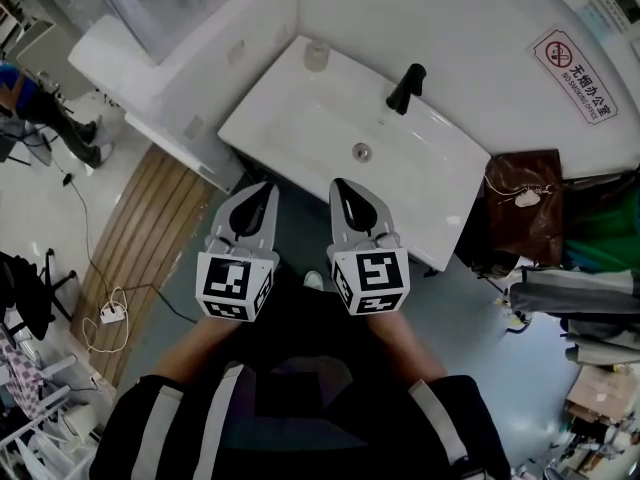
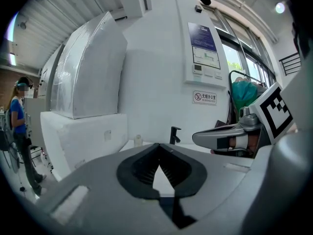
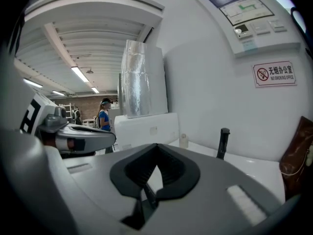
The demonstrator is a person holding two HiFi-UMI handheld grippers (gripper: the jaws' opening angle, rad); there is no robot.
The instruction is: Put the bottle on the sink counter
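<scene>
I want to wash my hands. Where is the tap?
In the head view, the black tap stands on the sink at its far rim, right of the small bottle.

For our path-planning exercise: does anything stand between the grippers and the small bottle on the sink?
Nothing visible does. Only the sink's basin lies between the left gripper, the right gripper and the bottle; the black faucet stands aside, to the right.

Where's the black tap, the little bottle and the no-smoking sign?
black tap (image 1: 405,88), head view, middle of its upright body.
little bottle (image 1: 316,55), head view, middle of its pale body.
no-smoking sign (image 1: 575,75), head view, centre of the white plate.
</scene>
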